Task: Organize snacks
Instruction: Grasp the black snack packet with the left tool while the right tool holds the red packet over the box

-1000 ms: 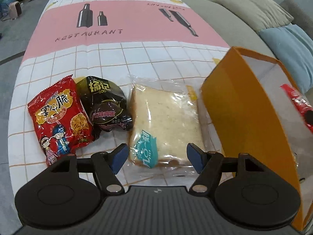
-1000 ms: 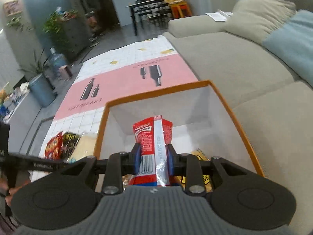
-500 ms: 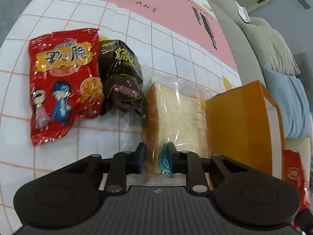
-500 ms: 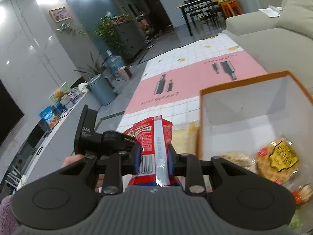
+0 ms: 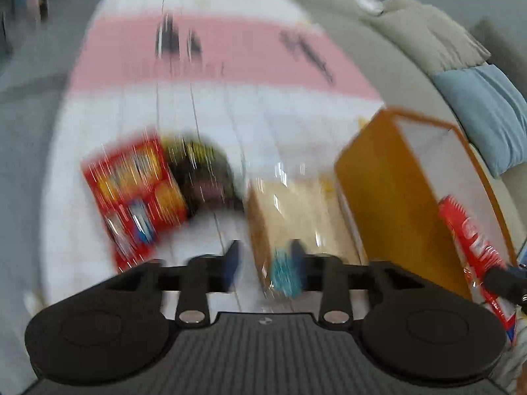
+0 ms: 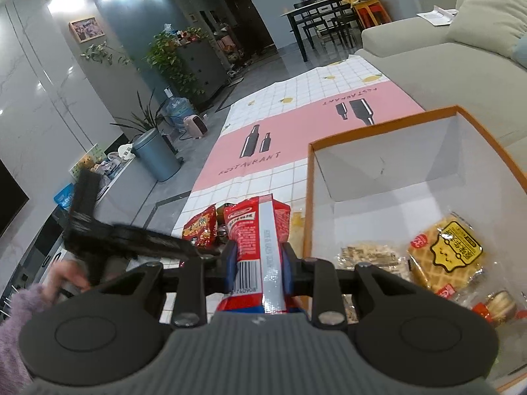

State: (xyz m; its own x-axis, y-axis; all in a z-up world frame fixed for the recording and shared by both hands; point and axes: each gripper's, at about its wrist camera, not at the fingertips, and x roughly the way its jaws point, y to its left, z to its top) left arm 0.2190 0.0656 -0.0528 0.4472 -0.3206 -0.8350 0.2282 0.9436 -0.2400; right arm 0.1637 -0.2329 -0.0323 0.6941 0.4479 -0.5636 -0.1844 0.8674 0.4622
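Checked cloth, pink band, covers the tabletop (image 5: 280,105); sofa beyond. Far left lies the red noodle packet (image 5: 135,191), then the dark packet (image 5: 204,177). Left gripper (image 5: 265,263): fingers have just been opening, and the bagged bread (image 5: 296,217) lies between them against the right finger, long axis pointing away; grip uncertain through blur. Orange box (image 6: 388,177) stands just right of the bread. Right gripper (image 6: 258,266) is clamped on an upright red pouch (image 6: 260,240) near the box's left wall.

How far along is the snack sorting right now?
Done: waffle packet and others lie in the orange box. In hand: right claw grips a red packet. The left claw's jaws have just been opening around the bread; it, the red bag and dark packet lie outside.
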